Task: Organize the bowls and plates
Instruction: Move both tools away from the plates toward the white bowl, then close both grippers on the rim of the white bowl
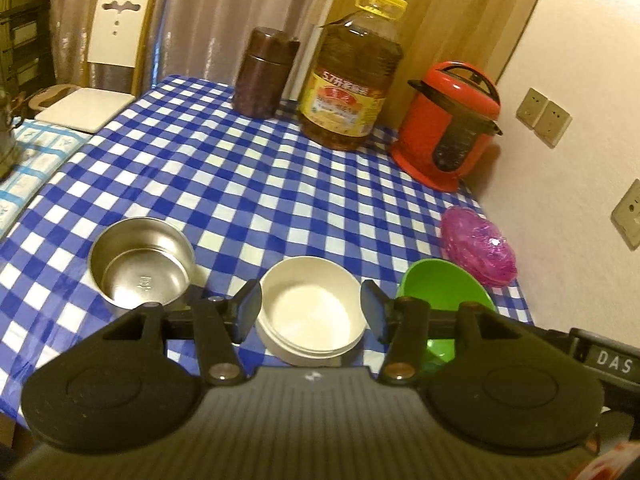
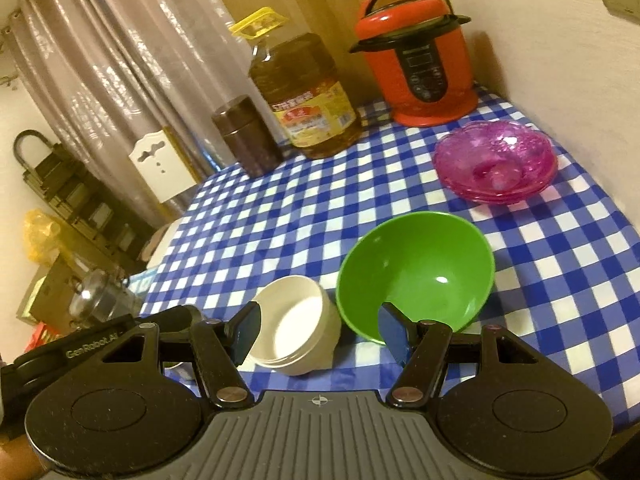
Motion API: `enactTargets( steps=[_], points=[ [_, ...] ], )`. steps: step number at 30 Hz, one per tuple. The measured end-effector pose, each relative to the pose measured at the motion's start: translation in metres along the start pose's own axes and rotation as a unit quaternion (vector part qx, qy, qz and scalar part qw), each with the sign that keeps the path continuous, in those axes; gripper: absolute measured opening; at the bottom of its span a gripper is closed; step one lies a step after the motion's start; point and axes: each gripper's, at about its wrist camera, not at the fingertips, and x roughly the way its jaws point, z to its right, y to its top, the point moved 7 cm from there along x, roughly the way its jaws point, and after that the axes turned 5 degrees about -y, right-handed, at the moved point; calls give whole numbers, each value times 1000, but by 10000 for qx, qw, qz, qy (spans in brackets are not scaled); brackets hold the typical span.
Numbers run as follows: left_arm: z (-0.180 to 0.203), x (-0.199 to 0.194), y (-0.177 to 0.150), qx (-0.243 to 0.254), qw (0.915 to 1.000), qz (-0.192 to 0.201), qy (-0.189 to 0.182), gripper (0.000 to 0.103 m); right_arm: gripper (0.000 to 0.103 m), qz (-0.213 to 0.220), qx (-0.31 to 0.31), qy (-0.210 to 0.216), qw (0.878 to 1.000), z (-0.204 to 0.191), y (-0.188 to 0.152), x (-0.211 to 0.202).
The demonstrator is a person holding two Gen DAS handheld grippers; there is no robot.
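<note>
On the blue checked tablecloth (image 1: pixel 224 184) near the front edge stand a steel bowl (image 1: pixel 140 264), a white bowl stack (image 1: pixel 310 316) and a green bowl (image 1: pixel 440 292) in a row. A stack of pink glass dishes (image 1: pixel 480 246) lies behind the green bowl, by the wall. My left gripper (image 1: pixel 311 312) is open, hovering short of the white bowls, holding nothing. In the right wrist view my right gripper (image 2: pixel 320 332) is open and empty, in front of the white bowls (image 2: pixel 292 320) and the green bowl (image 2: pixel 416 272); the pink dishes (image 2: pixel 496 160) lie beyond.
At the back of the table stand a brown canister (image 1: pixel 264 72), a large oil bottle (image 1: pixel 352 76) and a red electric cooker (image 1: pixel 448 120). A white chair (image 1: pixel 112 36) is behind the table's far left. The wall with sockets (image 1: pixel 544 116) borders the right side.
</note>
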Motion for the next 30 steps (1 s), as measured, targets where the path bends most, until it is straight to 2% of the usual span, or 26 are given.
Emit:
enactTargets(
  steps=[6,12,18,20,26,30],
  points=[
    [-11,-4,-1,-146,9998,59,119,51,65,-95,-53,183,9998,-8,-8,3],
    [-30,11,-6,-418,9990,76,167,51,65,-221,-197,252,9992,-17,-21,21],
    [-44,35,-21,-621,9980,-140,39,50,63,-385,-126,142,9991,-18,-41,44],
    [-49,43,-25,-711,9973,-196,9,49,53,-448,-7,64,9990,-17,-47,54],
    [-58,67,-31,-988,9945,-281,-190,45,44,-497,231,-68,9985,-13,-52,78],
    [-63,82,-35,-1067,9935,-344,-199,41,42,-531,443,-128,9975,-9,-54,91]
  ],
)
